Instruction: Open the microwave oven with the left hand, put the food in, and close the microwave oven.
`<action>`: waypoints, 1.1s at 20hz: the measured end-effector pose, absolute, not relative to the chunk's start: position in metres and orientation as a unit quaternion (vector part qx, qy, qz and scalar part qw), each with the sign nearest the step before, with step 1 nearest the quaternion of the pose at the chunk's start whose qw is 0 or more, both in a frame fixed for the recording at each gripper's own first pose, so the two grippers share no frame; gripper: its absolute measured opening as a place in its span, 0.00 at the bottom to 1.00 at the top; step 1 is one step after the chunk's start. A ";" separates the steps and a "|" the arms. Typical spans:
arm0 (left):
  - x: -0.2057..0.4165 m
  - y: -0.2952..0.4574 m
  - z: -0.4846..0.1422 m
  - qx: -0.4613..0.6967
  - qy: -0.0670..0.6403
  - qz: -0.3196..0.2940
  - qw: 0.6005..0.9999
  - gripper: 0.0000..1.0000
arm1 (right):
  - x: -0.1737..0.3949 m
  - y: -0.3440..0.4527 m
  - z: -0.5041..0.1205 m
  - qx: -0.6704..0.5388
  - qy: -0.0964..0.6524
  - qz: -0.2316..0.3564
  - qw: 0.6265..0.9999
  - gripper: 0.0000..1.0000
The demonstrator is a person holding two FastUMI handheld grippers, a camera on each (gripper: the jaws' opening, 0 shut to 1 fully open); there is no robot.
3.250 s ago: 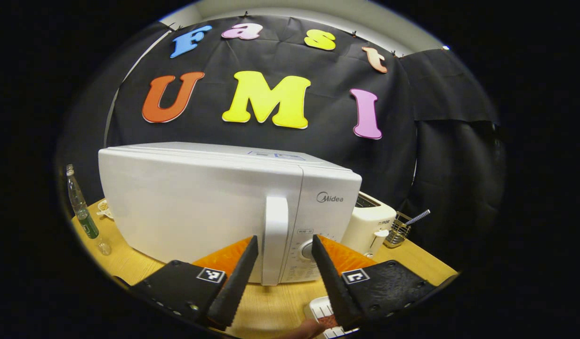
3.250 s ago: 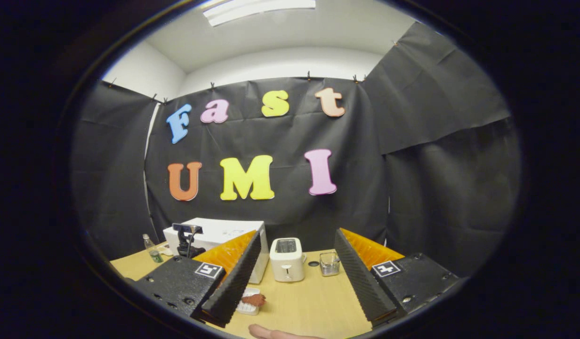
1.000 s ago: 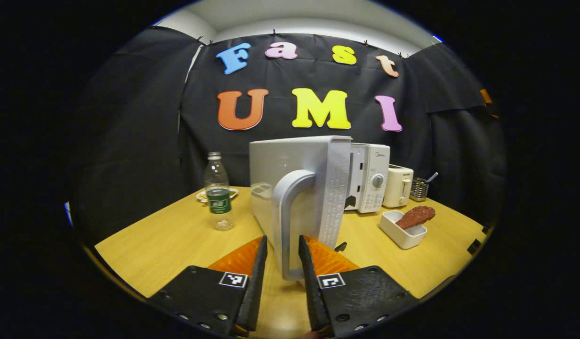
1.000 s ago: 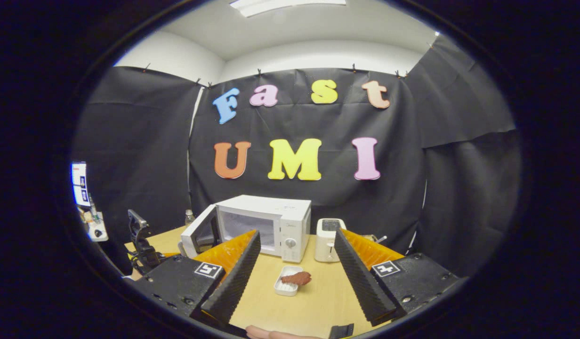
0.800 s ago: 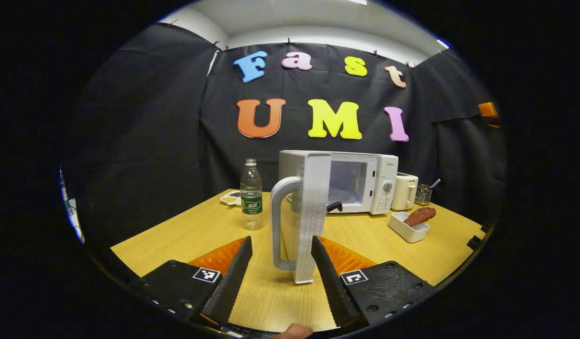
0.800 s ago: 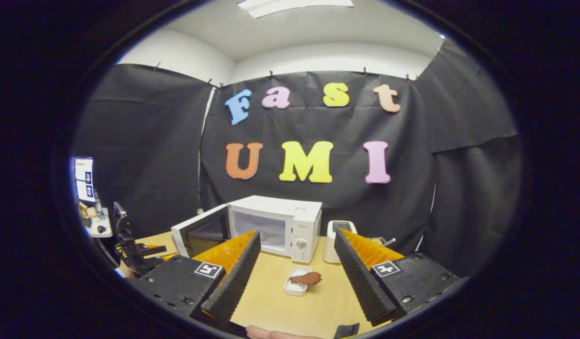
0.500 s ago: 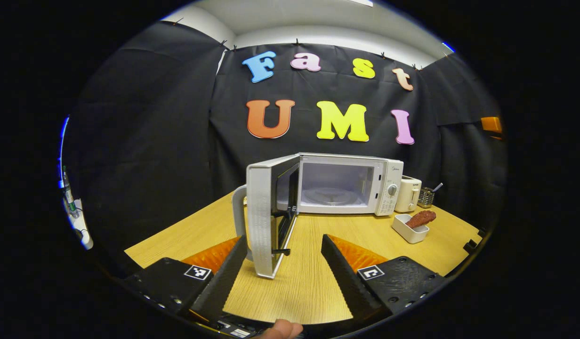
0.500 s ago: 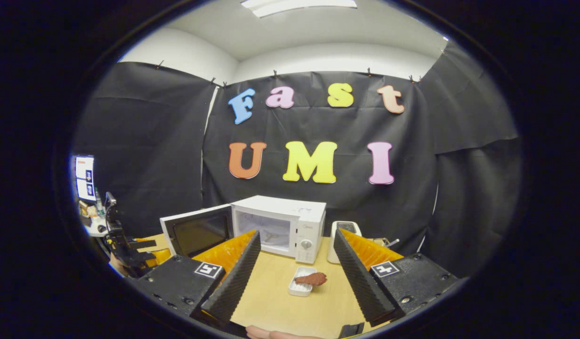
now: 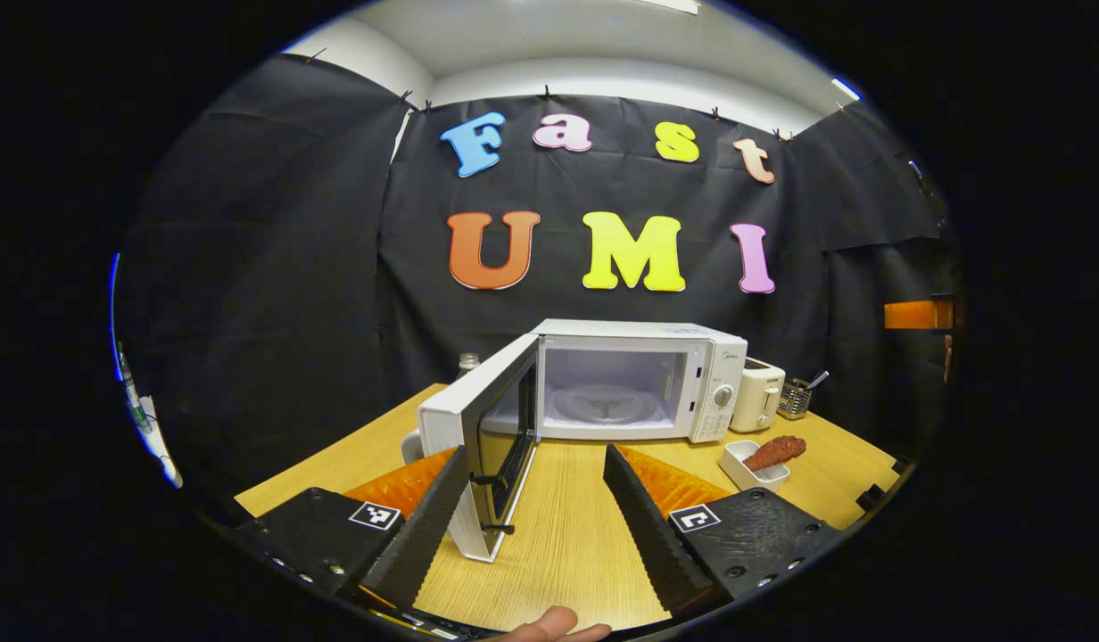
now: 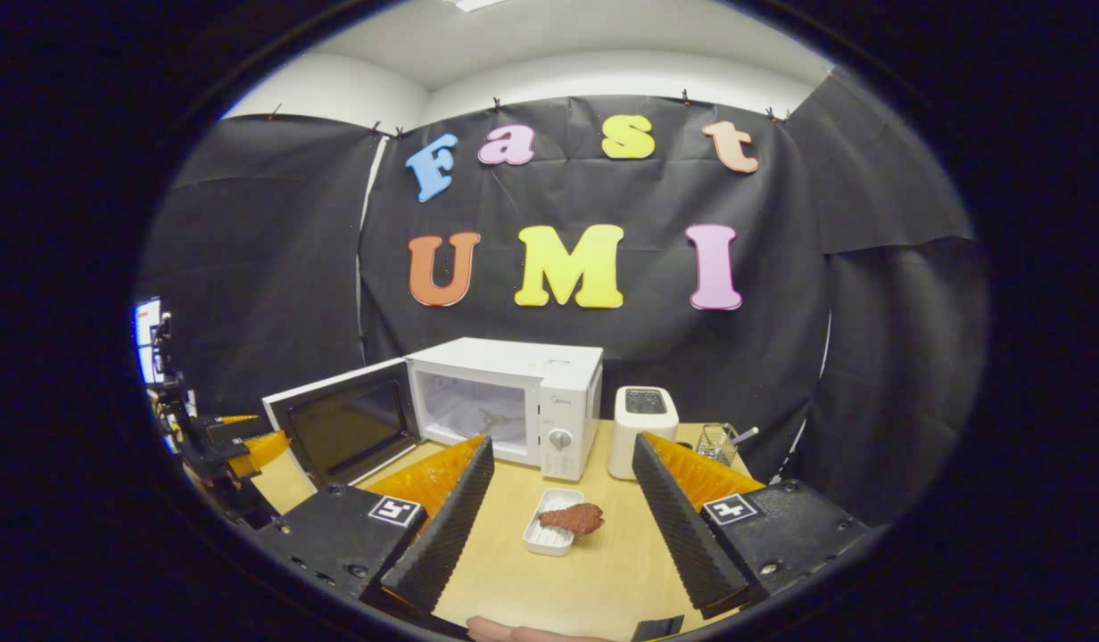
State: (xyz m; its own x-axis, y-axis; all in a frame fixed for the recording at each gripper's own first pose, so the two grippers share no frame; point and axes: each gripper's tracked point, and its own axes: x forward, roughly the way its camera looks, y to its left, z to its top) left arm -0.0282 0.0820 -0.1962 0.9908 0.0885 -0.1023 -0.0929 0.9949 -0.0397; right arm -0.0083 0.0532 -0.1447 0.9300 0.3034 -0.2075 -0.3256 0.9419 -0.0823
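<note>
A white microwave (image 9: pixel 639 379), with a brand mark beside its dial too small to be made out, is sitting on a wooden table (image 9: pixel 567 544) with its door (image 9: pixel 478 446) hanging wide open to its left and its cavity showing a glass turntable. The food (image 10: pixel 572 517), a reddish-brown piece, is lying in a small white tray (image 10: pixel 549 532) on the table just in front of the microwave's control panel, with a white toaster (image 10: pixel 641 431) standing just right of the microwave. The left gripper (image 9: pixel 524 522) is hovering in front of the microwave beside the door's free edge with its fingers spread apart and gripping nothing, and the right gripper (image 10: pixel 558 522) is hanging in front of the microwave, its fingers likewise spread wide with the tray showing between them.
</note>
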 end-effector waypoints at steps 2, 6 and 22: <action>-0.017 0.065 -0.176 -0.018 0.039 0.032 0.999 0.94 | 0.012 0.042 -0.157 -0.056 0.118 0.152 0.980 1.00; -0.004 0.040 -0.129 -0.019 0.021 0.018 0.999 0.94 | 0.046 0.023 -0.187 -0.051 0.179 0.150 0.971 1.00; 0.032 0.014 -0.046 0.006 -0.030 0.030 0.999 0.94 | 0.123 0.040 -0.345 0.127 0.460 0.286 0.831 0.75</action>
